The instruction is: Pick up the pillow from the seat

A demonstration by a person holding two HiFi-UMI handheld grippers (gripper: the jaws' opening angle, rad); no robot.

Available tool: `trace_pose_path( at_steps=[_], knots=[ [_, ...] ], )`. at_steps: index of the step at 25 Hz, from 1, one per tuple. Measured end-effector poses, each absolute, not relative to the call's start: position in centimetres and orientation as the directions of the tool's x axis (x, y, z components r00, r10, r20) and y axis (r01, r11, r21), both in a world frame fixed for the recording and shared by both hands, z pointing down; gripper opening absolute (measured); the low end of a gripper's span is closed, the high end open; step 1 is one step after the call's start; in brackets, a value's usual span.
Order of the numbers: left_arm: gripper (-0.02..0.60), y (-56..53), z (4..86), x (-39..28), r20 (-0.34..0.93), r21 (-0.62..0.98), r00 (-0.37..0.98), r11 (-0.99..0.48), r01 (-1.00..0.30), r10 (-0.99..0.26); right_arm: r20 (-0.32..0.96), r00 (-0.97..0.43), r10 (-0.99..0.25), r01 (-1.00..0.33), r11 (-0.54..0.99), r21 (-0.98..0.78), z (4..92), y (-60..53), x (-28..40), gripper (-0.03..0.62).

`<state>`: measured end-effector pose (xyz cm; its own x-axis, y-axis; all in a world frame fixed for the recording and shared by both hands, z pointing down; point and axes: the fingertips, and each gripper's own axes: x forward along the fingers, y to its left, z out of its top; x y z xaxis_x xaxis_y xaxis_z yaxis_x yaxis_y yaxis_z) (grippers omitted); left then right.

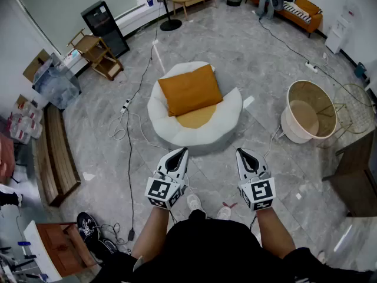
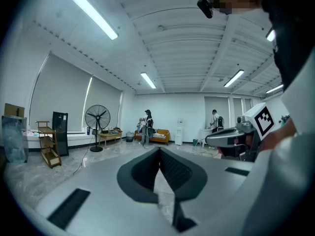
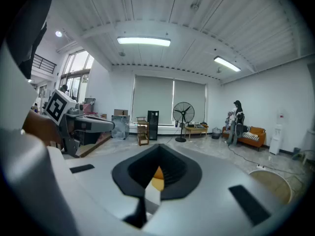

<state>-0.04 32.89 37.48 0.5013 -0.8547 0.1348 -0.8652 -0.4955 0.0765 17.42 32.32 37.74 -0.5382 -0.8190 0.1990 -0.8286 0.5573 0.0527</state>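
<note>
Orange pillow (image 1: 189, 90) flat on the round white seat (image 1: 230, 118), upper middle of the head view, with a yellow patch showing just below it; untouched, well apart from both tools; left gripper (image 1: 178, 154) at lower middle left, right gripper (image 1: 242, 153) at lower middle right, side by side above the grey floor (image 1: 247, 58), tips pointing up-frame toward the seat's near edge; jaws of the left closed tip to tip, nothing between them; jaws of the right likewise closed and empty, a sliver of orange visible through the slit behind the tips in the right gripper view; beige tub (image 1: 307, 112) at the right of the frame, near the seat but apart; standing fan (image 1: 166, 7) at the top edge; orange sofa (image 1: 301, 7) in the upper right corner; wooden bench (image 1: 56, 155) along the left edge
</note>
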Motion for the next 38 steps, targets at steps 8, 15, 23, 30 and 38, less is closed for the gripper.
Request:
trace_pose_path(
  at_steps=[8,15,23,30,38],
  knots=[
    [0.012,33.6,37.5,-1.0,0.129,0.088,0.451,-0.443,-0.892,-0.883,0.221,-0.520,-0.825,-0.844,0.536,0.014,38.6,32.9,18.6,0.003],
    [0.012,33.0,38.7,-1.5,0.167,0.076,0.455,-0.449,-0.890,-0.875,0.205,-0.476,-0.855,-0.878,0.476,-0.050,38.9,32.2,19.0,0.005],
    [0.012,31.9,39.7,-3.3,0.166,0.141,0.490,-0.471,-0.871,-0.856,0.202,-0.442,-0.874,-0.895,0.444,-0.039,39.1,30.0,17.0,0.006],
    [0.012,29.5,40.3,-5.8,0.160,0.158,0.525,-0.504,-0.849,-0.836,0.223,-0.416,-0.882,-0.908,0.415,-0.053,39.7,27.6,13.9,0.006],
    [0.012,26.4,39.8,-7.0,0.146,0.128,0.551,-0.537,-0.834,-0.822,0.196,-0.392,-0.899,-0.919,0.394,-0.030,38.5,25.6,12.8,0.006]
  ],
)
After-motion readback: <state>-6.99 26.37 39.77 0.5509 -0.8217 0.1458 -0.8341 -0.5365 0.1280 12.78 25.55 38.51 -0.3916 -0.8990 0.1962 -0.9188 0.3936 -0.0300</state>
